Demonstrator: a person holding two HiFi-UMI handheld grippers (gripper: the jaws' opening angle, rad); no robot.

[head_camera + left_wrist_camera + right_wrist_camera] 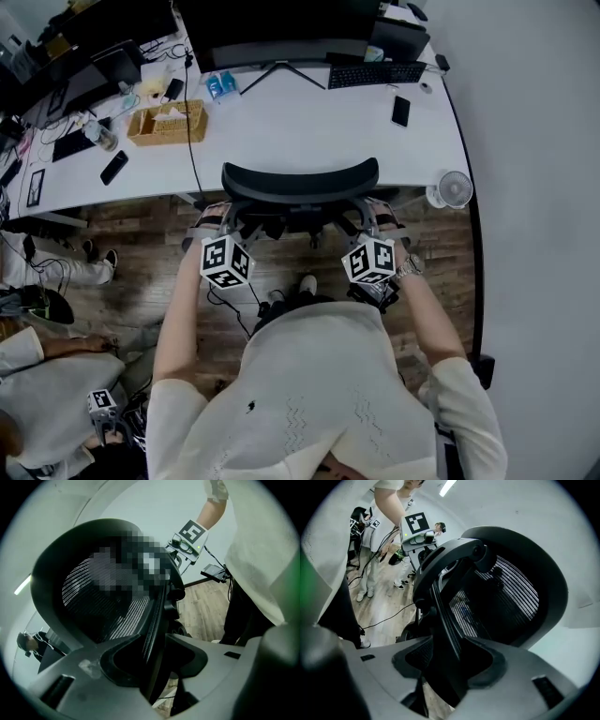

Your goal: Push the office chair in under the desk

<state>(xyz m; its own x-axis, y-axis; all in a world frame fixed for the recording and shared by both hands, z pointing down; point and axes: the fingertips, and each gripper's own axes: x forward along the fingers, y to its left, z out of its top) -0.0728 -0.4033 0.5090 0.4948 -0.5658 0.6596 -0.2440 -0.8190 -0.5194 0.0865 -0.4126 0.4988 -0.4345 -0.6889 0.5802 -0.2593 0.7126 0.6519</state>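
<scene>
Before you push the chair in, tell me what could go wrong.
The left gripper and right gripper clamp only the thin backrest edges of the office chair; a hard push might slip them off. A black cable hangs over the desk edge left of the chair and could snag. The small fan on the floor to the right could get knocked if the chair swings.

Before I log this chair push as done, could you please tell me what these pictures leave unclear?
Head view: the seat and wheels of the black mesh-backed office chair are hidden under its backrest and the white desk, so how far in it sits is unclear.
Left gripper view: a mosaic patch covers part of the mesh back.
Head view: the small blue item by the monitor stand is too small to identify.
</scene>
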